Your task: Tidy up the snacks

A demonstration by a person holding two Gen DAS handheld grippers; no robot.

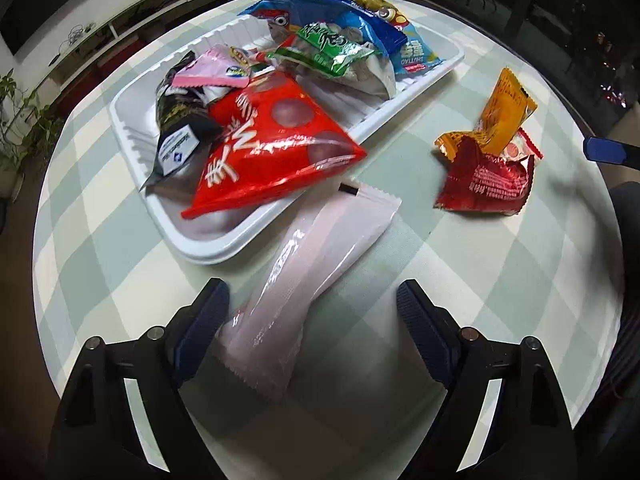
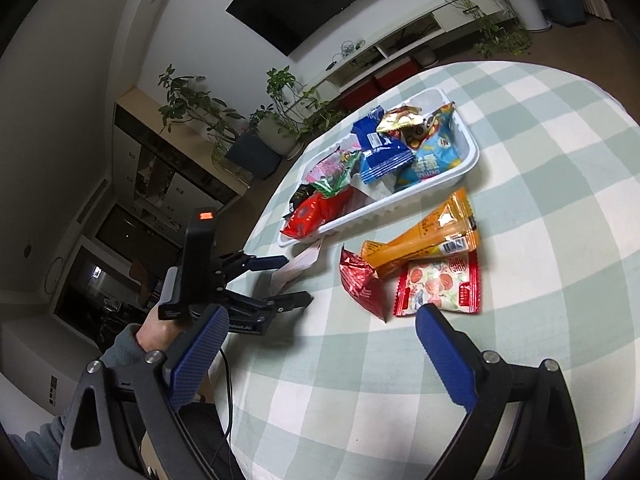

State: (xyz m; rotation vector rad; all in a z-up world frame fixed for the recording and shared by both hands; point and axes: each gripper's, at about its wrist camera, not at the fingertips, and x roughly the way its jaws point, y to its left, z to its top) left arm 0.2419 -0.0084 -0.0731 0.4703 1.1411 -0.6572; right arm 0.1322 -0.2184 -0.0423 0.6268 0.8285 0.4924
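A pale pink long packet (image 1: 320, 256) lies on the checked tablecloth beside the white tray (image 1: 132, 120). Its near end sits between the fingers of my left gripper (image 1: 312, 300), which is open; the left pad is close to the wrapper, the right pad well apart. The tray holds several snacks, among them a red bag (image 1: 272, 148) and a blue bag (image 1: 344, 20). In the right wrist view my left gripper (image 2: 294, 280) straddles the pink packet (image 2: 302, 260). My right gripper (image 2: 322, 316) is open and empty, just short of a dark red packet (image 2: 360, 280), an orange packet (image 2: 424, 236) and a red-edged packet (image 2: 436, 286).
The round table (image 2: 520, 360) drops off at the left, where a person's hand (image 2: 152, 332) holds the left gripper. Potted plants (image 2: 280, 92) and a low shelf stand beyond. A fingertip (image 1: 598, 149) of the right gripper shows at the right edge, near the orange packet (image 1: 504, 116).
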